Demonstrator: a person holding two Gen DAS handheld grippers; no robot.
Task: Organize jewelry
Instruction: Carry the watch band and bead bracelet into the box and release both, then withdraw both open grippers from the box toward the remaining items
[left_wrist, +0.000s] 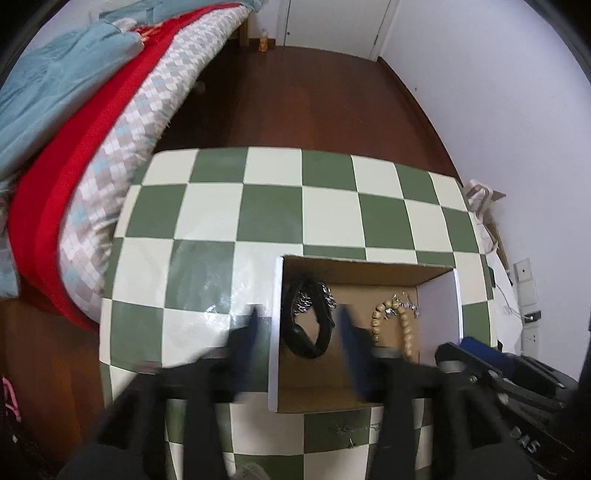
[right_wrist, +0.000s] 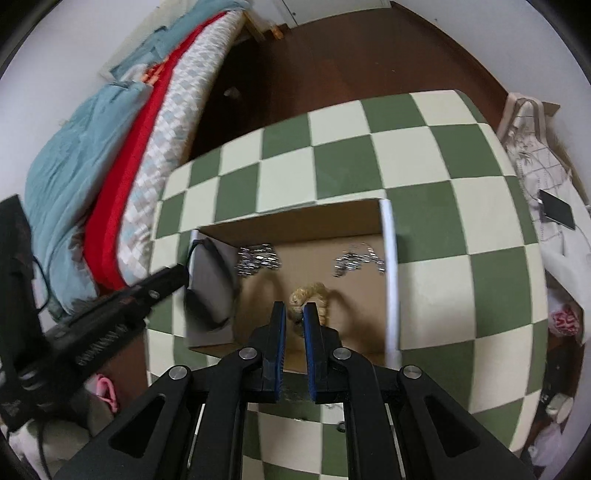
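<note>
An open cardboard box (left_wrist: 360, 267) (right_wrist: 295, 218) sits on a green-and-cream checkered table (left_wrist: 258, 210) (right_wrist: 424, 155). Inside lie a black band (left_wrist: 308, 332) (right_wrist: 207, 280), silver chains (left_wrist: 327, 295) (right_wrist: 258, 258), a second silver chain (right_wrist: 358, 260) and a tan wooden bead bracelet (left_wrist: 404, 336) (right_wrist: 314, 295). My left gripper (left_wrist: 301, 326) is open and blurred, its jaws astride the box's left wall and the black band. My right gripper (right_wrist: 295, 314) is shut on the bead bracelet inside the box; it also shows in the left wrist view (left_wrist: 476, 354).
A bed with red, teal and checked bedding (left_wrist: 92, 147) (right_wrist: 122, 166) stands left of the table. Dark wood floor (left_wrist: 295, 92) lies beyond. Cloth items and a phone (right_wrist: 557, 214) lie to the right, by the white wall (left_wrist: 517, 110).
</note>
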